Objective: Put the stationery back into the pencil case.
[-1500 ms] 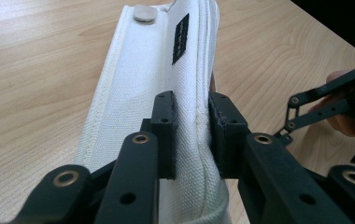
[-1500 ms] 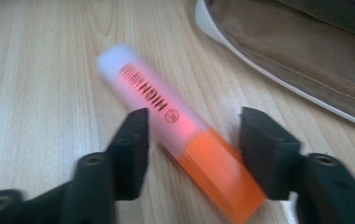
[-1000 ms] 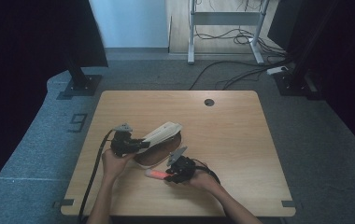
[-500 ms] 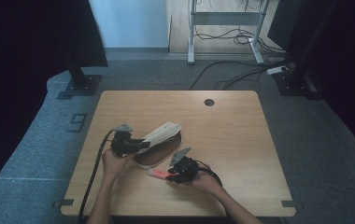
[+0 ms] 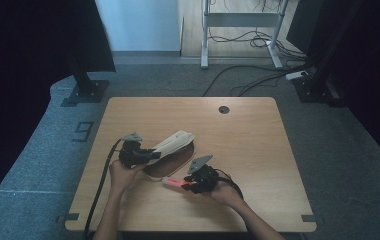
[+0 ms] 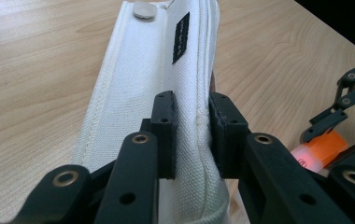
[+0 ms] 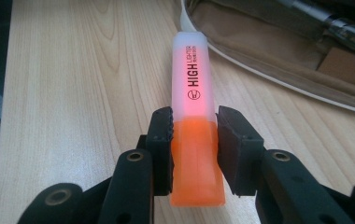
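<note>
A white fabric pencil case (image 5: 170, 150) lies open near the table's middle, its tan inside (image 7: 278, 42) facing up. My left gripper (image 5: 145, 156) is shut on the case's raised white flap (image 6: 143, 93), the jaws pinching its seam. To the right of the case, my right gripper (image 5: 185, 184) is shut on an orange highlighter (image 5: 177, 183), gripped at the orange end with the pale cap end (image 7: 191, 65) pointing toward the case. The highlighter (image 6: 318, 151) also appears at the right edge of the left gripper view.
The wooden table (image 5: 248, 145) has a round cable hole (image 5: 223, 109) at the back. A pen-like item (image 7: 339, 23) rests inside the case. Cables and desk legs (image 5: 243, 40) stand on the floor beyond the table.
My right gripper with the highlighter has shifted slightly toward the near edge and lifted a little. The left gripper and the case flap have stayed put.
</note>
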